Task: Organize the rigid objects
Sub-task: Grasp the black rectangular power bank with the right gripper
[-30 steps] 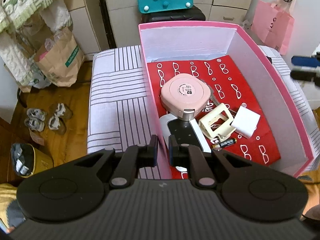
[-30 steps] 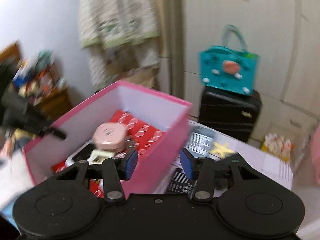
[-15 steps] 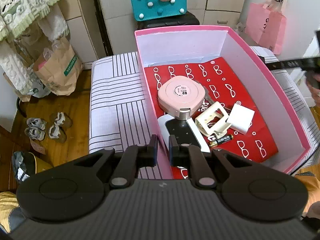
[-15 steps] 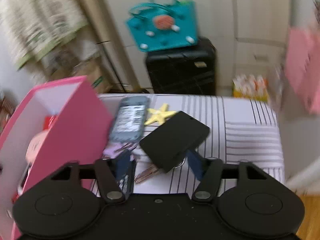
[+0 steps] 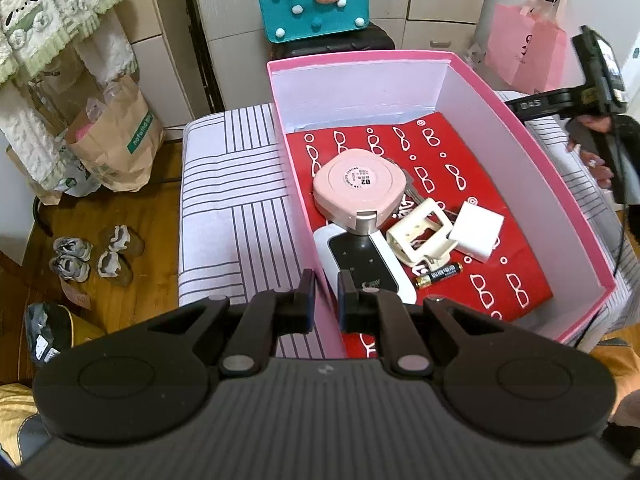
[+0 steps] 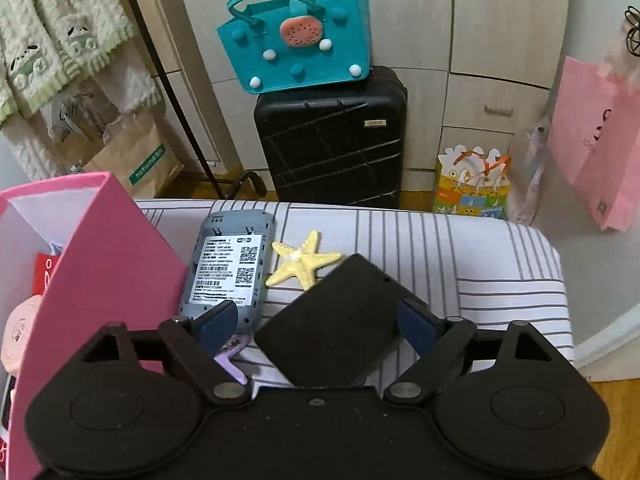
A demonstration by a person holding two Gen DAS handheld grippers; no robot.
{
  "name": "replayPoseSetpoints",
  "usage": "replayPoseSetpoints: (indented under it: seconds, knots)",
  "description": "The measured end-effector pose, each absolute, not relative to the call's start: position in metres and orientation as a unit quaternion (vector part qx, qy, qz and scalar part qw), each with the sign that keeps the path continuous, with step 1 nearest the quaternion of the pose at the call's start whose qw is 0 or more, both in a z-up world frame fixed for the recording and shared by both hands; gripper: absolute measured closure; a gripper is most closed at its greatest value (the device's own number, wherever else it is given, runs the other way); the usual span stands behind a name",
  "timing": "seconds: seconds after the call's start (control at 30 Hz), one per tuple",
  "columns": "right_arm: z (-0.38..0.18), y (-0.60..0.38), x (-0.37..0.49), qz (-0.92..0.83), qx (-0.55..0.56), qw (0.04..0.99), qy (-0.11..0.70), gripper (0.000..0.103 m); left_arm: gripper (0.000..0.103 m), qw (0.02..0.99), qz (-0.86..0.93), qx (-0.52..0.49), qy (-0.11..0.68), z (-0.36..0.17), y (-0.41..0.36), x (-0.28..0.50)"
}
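My left gripper [image 5: 323,300] is shut on the near left wall of the pink box [image 5: 294,184]. Inside the box lie a pink round case [image 5: 358,187], a white device with a black face [image 5: 362,266], a cream clip [image 5: 422,236], a white cube [image 5: 476,230] and a battery [image 5: 438,274]. My right gripper [image 6: 316,322] is open, right of the box [image 6: 108,264], with its fingers on either side of a black square case [image 6: 340,324] on the striped surface. A grey router [image 6: 228,266], a yellow starfish [image 6: 304,258] and a purple piece [image 6: 230,356] lie beside it.
The striped cushion top [image 6: 460,256] ends at the right. Behind stand a black suitcase [image 6: 332,136] with a teal bag [image 6: 296,48], a brown paper bag [image 5: 116,136] and pink bags [image 6: 596,140]. Shoes [image 5: 92,256] sit on the wooden floor at the left.
My right gripper has swung from over the box to its right side and lowered around the black case. My left gripper stays clamped on the box wall.
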State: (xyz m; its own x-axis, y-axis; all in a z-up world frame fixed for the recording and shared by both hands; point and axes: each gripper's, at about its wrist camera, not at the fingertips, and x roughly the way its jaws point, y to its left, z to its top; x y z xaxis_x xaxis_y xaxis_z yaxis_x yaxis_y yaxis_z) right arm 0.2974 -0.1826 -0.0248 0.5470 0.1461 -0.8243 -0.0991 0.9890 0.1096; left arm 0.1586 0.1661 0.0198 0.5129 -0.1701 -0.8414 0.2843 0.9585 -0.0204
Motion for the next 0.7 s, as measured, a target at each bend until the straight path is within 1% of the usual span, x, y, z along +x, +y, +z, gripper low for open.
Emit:
replayPoseSetpoints:
  seconds: [0.17, 0.37, 0.7]
  knots:
    - [-0.031, -0.176, 0.297, 0.044, -0.009, 0.897, 0.439, 0.012, 0.093, 0.872, -0.13, 0.055, 0.468, 0.018, 0.166, 0.155]
    - [-0.042, -0.164, 0.291, 0.036, -0.1, 0.902, 0.418, 0.012, 0.093, 0.871, -0.131, 0.045, 0.471, 0.018, 0.171, 0.155]
    - [-0.04, -0.193, 0.253, 0.048, -0.095, 0.903, 0.415, 0.012, 0.093, 0.871, -0.127, 0.041, 0.472, 0.018, 0.171, 0.154]
